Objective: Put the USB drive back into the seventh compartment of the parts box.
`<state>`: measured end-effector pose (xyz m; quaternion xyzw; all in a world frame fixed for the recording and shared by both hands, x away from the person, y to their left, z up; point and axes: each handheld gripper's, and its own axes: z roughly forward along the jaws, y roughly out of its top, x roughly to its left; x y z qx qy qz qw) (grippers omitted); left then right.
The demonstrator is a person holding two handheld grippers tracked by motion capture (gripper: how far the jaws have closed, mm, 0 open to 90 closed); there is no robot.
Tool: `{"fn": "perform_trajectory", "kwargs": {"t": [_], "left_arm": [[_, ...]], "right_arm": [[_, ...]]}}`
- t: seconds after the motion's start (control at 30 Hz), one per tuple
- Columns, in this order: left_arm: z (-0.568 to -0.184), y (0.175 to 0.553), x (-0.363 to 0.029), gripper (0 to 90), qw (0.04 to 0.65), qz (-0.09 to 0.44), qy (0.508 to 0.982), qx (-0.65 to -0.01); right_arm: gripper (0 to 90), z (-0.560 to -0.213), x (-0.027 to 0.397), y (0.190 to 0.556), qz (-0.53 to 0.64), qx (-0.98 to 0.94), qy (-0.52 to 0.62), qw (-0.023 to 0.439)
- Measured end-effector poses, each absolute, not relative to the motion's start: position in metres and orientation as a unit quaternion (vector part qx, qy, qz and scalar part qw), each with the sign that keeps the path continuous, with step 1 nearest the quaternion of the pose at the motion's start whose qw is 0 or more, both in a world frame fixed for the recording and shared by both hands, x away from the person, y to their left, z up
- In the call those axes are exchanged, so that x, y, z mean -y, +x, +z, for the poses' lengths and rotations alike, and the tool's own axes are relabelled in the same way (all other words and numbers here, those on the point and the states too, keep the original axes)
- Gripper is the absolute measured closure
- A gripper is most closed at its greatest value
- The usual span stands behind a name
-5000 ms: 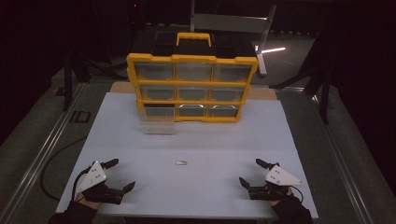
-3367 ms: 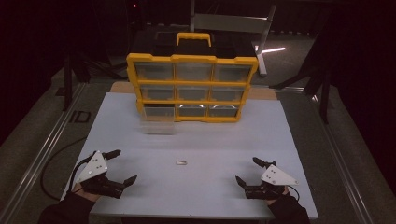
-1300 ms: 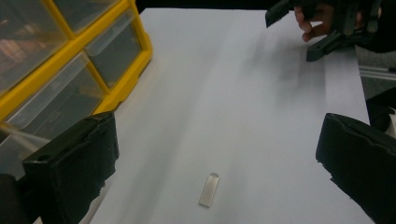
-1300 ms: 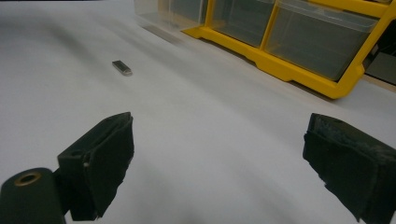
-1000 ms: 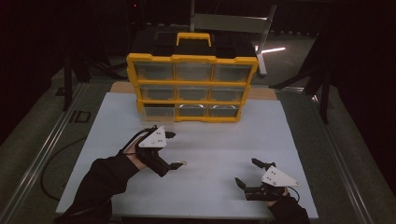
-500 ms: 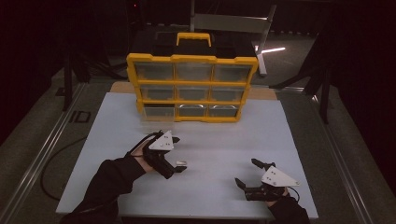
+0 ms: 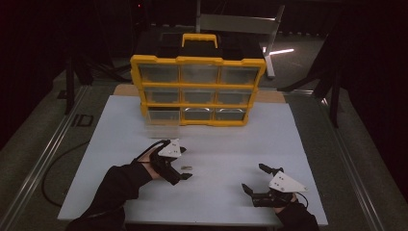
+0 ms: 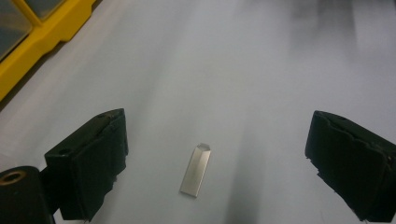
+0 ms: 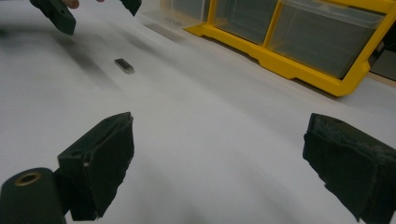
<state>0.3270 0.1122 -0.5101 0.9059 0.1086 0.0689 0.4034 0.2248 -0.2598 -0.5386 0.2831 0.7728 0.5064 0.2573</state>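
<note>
A small flat silvery metal piece (image 7: 185, 168) (image 8: 196, 170) (image 9: 124, 65) lies on the white table top (image 7: 231, 144). My left gripper (image 7: 184, 162) (image 8: 219, 163) hovers right over it, open, its jaws straddling the piece without touching it. My right gripper (image 7: 254, 179) (image 9: 219, 168) rests near the front right of the table, open, with nothing between its jaws. A yellow organiser (image 7: 197, 89) with clear drawers stands at the back of the table; its bottom-left drawer (image 7: 162, 126) is pulled out.
The organiser's yellow base (image 8: 42, 37) (image 9: 289, 70) lies beyond both grippers. A black cable (image 7: 57, 159) trails off the table's left side. Dark metal stands (image 7: 332, 82) flank the table.
My left gripper has travelled from the front left corner forward and right to the metal piece, and is now lower over it. The right gripper has stayed in place.
</note>
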Motion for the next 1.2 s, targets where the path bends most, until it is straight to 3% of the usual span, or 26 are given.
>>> {"fn": "perform_trajectory", "kwargs": {"t": [0.13,0.3,0.5,0.77,1.2], "left_arm": [[-0.515,0.329,-0.113,14.7,0.394,0.074,0.911,-0.101],[-0.518,0.33,-0.113,15.5,0.388,0.073,0.913,-0.101],[-0.525,0.333,-0.113,23.9,0.372,0.07,0.92,-0.1],[-0.532,0.337,-0.109,42.8,0.35,0.069,0.929,-0.102],[-0.541,0.341,-0.108,61.3,0.337,0.054,0.934,-0.109]], "right_arm": [[9.0,-0.538,0.259,0.224,0.505,-0.774,0.282,0.259],[9.0,-0.538,0.259,0.224,0.506,-0.773,0.282,0.258],[9.0,-0.538,0.259,0.224,0.505,-0.774,0.281,0.258],[9.1,-0.539,0.259,0.225,0.506,-0.774,0.282,0.257],[9.1,-0.538,0.259,0.224,0.506,-0.774,0.281,0.258]]}}
